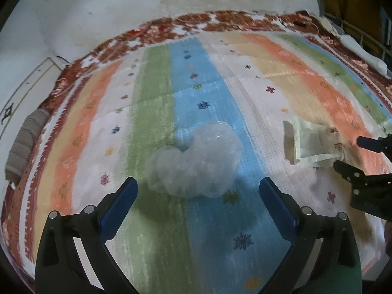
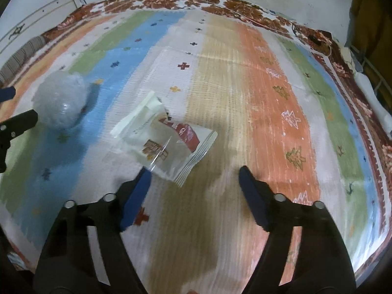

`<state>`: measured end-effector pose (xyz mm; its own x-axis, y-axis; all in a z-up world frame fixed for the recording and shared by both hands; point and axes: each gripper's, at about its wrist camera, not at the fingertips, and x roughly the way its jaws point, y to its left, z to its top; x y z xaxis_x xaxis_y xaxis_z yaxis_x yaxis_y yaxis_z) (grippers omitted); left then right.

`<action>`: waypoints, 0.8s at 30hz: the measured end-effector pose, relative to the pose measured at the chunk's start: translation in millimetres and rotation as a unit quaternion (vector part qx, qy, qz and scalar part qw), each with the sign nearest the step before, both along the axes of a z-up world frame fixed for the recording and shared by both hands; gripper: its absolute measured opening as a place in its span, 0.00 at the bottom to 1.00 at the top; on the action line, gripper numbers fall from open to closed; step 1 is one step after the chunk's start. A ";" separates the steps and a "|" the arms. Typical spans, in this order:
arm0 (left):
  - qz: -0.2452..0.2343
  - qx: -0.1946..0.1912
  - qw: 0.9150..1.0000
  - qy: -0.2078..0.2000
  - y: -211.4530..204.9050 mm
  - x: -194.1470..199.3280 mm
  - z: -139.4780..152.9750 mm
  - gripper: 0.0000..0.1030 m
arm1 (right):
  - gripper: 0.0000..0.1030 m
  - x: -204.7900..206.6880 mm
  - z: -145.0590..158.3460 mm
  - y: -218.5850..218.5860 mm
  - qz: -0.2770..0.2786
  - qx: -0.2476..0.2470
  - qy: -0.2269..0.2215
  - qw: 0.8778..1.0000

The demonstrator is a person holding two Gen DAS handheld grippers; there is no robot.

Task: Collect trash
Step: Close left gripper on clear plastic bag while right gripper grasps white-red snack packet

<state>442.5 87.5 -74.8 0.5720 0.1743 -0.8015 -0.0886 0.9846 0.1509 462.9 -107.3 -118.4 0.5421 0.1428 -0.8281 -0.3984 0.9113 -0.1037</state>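
Observation:
A crumpled clear plastic bag (image 1: 196, 161) lies on the striped rug (image 1: 156, 103), just ahead of my left gripper (image 1: 198, 186), which is open with the bag's near edge between its blue fingertips and no pad touching it. A white snack wrapper (image 2: 166, 142) with red print lies flat on the rug (image 2: 269, 98) just beyond my right gripper (image 2: 194, 175), which is open above the wrapper's near corner without pressing it. The wrapper (image 1: 313, 144) and the right gripper (image 1: 348, 154) also show at the right of the left wrist view. The plastic bag (image 2: 60, 103) appears at the left of the right wrist view.
The colourful striped rug lies on a red patterned carpet (image 1: 220, 24). A white wall (image 1: 98, 7) rises behind. A ribbed grey cushion (image 1: 27, 142) sits at the rug's left edge. A metal rack (image 2: 374, 78) and white cloth stand at the far right.

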 end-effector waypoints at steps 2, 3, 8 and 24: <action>-0.002 0.009 1.000 0.003 -0.6 11.0 -5.0 0.95 | 0.60 4.7 -2.9 3.4 0.006 0.003 0.001 1.000; 0.000 0.008 1.000 0.007 -0.4 15.7 -8.2 0.95 | 0.58 5.8 -4.1 5.0 0.010 0.003 0.001 1.000; 0.003 0.020 0.999 0.027 -1.8 32.9 -23.3 0.95 | 0.32 16.7 -13.2 11.5 0.008 -0.019 0.002 1.000; -0.012 0.011 1.000 0.024 -9.1 7.2 -1.5 0.36 | 0.02 -13.0 9.5 1.5 0.024 -0.026 -0.006 0.999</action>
